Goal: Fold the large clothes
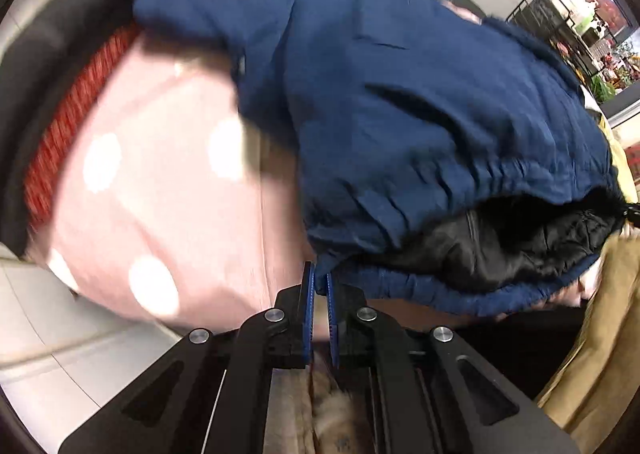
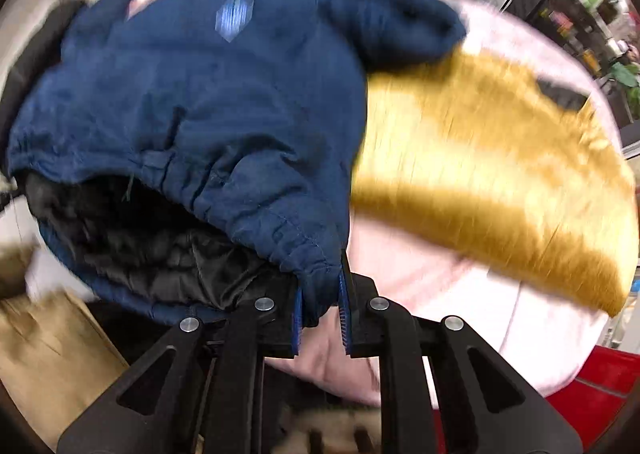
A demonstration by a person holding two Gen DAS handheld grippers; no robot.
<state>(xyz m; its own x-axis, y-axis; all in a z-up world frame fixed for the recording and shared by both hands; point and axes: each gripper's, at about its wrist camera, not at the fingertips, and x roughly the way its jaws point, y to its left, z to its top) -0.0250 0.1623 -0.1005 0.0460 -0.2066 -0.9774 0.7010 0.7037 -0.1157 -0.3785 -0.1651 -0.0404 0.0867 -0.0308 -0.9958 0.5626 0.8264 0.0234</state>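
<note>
Both grippers pinch the navy jacket [image 1: 420,102] hem — only right wrist shows mustard garment [image 2: 500,158].

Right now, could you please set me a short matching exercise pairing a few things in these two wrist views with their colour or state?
Things:
1. jacket lining
2. left tool
3. cover under the jacket
4. garment beside the jacket

Descriptions:
A. mustard yellow
B. pink with white dots
C. shiny black
D. shut on the navy jacket's gathered hem

Pairs: 1-C, 2-D, 3-B, 4-A
</note>
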